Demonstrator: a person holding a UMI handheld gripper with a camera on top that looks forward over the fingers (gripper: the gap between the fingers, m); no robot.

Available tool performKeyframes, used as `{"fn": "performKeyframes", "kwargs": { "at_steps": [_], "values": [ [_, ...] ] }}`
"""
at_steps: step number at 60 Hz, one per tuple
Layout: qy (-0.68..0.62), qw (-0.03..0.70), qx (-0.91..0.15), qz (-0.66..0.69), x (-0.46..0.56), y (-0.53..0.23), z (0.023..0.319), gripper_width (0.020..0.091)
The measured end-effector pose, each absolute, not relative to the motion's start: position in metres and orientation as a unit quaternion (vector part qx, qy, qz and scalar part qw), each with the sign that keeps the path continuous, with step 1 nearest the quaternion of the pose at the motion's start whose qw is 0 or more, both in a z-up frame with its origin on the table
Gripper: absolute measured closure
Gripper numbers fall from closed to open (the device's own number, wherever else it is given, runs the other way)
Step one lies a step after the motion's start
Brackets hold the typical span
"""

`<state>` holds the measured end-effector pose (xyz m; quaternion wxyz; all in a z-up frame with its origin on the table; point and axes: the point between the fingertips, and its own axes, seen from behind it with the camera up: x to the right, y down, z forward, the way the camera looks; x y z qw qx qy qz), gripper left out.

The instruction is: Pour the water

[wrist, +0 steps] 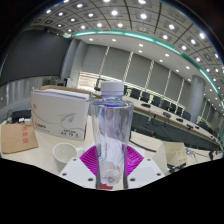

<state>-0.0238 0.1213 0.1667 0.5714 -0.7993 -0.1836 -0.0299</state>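
- Showing a clear plastic water bottle (pixel 111 135) with a white cap, standing upright at the centre of the frame, rising from the bottom edge to about mid-height.
- Clamping the bottle's lower body between the two fingers of the gripper (pixel 109 166), pink pads (pixel 88 160) pressing on either side at the bottom centre.
- Sitting just left of the fingers, at lower left: a small white cup (pixel 65 153) on the pale table (pixel 40 160), apart from the bottle.
- Resting further back at left: a white box (pixel 62 112) and a brown carton (pixel 17 135).
- Filling the right and upper frame: rows of desks, tall windows, ceiling lights.
- Judging the step: holding the bottle, not yet tipping; cap apparently on.
- Judging the next move: bringing the bottle's mouth over the cup and tilting slowly; cap probably needing removal first.
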Motion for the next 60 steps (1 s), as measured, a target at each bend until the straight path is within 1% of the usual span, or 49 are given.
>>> {"fn": "performKeyframes", "kwargs": {
  "at_steps": [8, 16, 20, 21, 24, 29, 36, 39, 40, 41, 42, 44, 45, 47, 51, 57, 60],
  "values": [
    [-0.148, 0.554, -0.819, 0.016, -0.019, 0.123, 0.125, 0.079],
    [-0.131, 0.547, -0.826, 0.039, -0.019, 0.12, 0.097, 0.0789],
    [-0.123, 0.547, -0.826, 0.055, -0.021, 0.118, 0.089, 0.0788],
    [-0.121, 0.548, -0.826, 0.057, -0.022, 0.118, 0.087, 0.0775],
    [-0.116, 0.543, -0.829, 0.06, -0.022, 0.116, 0.078, 0.0771],
    [-0.11, 0.564, -0.816, 0.063, -0.022, 0.113, 0.08, 0.0732],
    [-0.107, 0.576, -0.808, 0.065, -0.021, 0.111, 0.081, 0.0631],
    [-0.104, 0.572, -0.811, 0.066, -0.02, 0.111, 0.08, 0.0571],
    [-0.104, 0.567, -0.814, 0.066, -0.02, 0.109, 0.077, 0.0538],
    [-0.103, 0.559, -0.82, 0.066, -0.019, 0.108, 0.074, 0.0486],
    [-0.102, 0.552, -0.825, 0.065, -0.019, 0.107, 0.071, 0.0418],
    [-0.099, 0.541, -0.833, 0.064, -0.017, 0.103, 0.067, 0.0261],
    [-0.097, 0.537, -0.835, 0.064, -0.016, 0.101, 0.067, 0.0232],
    [-0.092, 0.532, -0.84, 0.061, -0.013, 0.097, 0.067, 0.0271],
    [-0.084, 0.524, -0.846, 0.05, -0.005, 0.085, 0.074, 0.024],
    [-0.072, 0.501, -0.862, 0.023, -0.002, 0.056, 0.088, 0.0244],
    [-0.066, 0.486, -0.871, 0.008, 0.005, 0.035, 0.101, 0.0245]
  ]
}}
